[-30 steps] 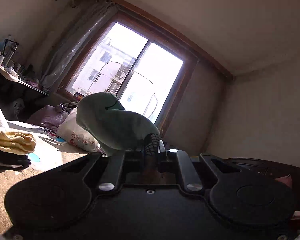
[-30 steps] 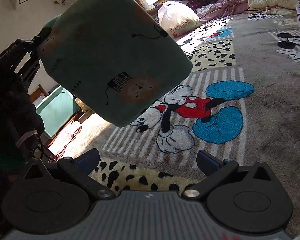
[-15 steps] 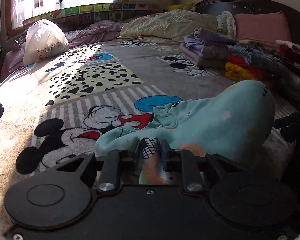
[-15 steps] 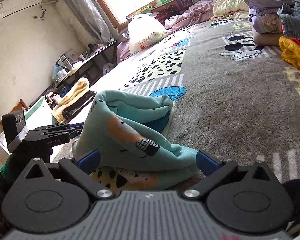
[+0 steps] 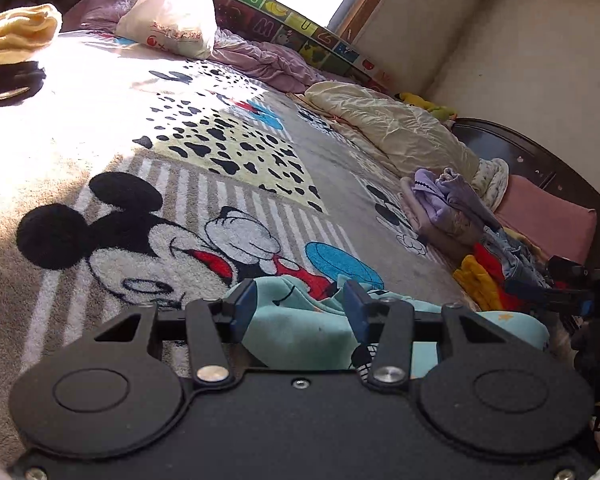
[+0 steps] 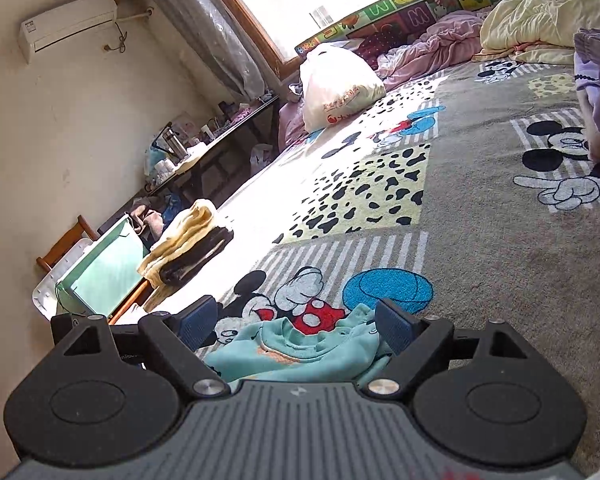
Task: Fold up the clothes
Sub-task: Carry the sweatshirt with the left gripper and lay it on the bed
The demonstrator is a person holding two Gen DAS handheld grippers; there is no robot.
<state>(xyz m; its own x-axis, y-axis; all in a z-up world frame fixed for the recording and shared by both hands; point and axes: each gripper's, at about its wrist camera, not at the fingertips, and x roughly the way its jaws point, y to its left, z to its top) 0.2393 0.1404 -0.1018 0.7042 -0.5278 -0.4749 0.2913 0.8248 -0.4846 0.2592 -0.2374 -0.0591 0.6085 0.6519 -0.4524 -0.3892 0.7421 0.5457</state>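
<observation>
Both the left gripper (image 5: 300,304) and right gripper (image 6: 296,322) gape, bodies hiding much of the teal garment (image 5: 300,328).

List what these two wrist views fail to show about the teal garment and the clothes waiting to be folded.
- Teal garment: near part hidden under the left gripper body in the left wrist view; the right gripper body covers it likewise.
- Garment type: bunched, cannot tell.
- Pile of clothes: partly behind the other gripper, left wrist view.
- Purple clothes: cut off by the frame edge.

Crumpled teal garment (image 5: 300,332) on blanket (image 5: 340,200)
</observation>
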